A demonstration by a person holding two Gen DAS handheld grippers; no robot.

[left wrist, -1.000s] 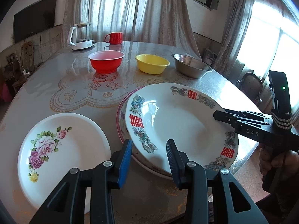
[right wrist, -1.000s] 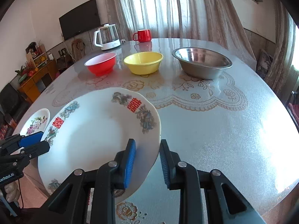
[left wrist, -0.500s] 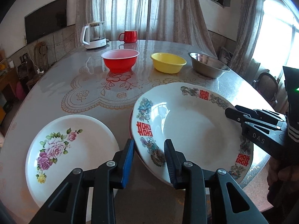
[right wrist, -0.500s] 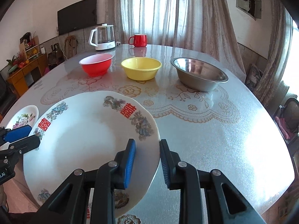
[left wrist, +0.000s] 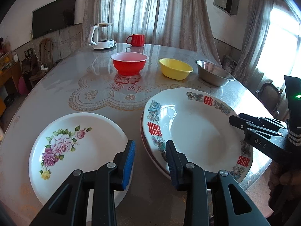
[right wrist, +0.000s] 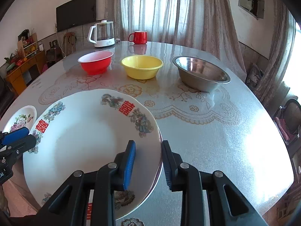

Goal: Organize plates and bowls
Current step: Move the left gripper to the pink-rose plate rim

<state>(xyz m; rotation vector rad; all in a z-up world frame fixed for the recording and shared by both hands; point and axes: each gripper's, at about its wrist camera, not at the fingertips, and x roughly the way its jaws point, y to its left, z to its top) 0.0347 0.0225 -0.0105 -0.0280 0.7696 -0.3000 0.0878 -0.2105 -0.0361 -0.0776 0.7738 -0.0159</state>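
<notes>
On the table [left wrist: 56,86] there are 3 bowls: 1 red bowl [left wrist: 129,63] at 12 o'clock, 1 yellow bowl [left wrist: 175,68] and 1 steel bowl [left wrist: 213,72] toward 1 o'clock. Plates number 3, it seems: 1 rose plate [left wrist: 75,150] at 8 o'clock, 1 plate with red characters [left wrist: 195,131] at 4 o'clock, and apparently 1 more plate [left wrist: 145,143] under it, only its rim showing. Also 1 kettle [left wrist: 102,35], 1 red mug [left wrist: 136,39] and 2 grippers: the left gripper [left wrist: 150,158] and the right gripper [right wrist: 147,160].

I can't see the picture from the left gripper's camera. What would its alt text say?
The left gripper straddles the near rim of a white plate with red characters, stacked on another plate on a round table. A rose-patterned plate lies left; red, yellow and steel bowls stand behind.
</notes>
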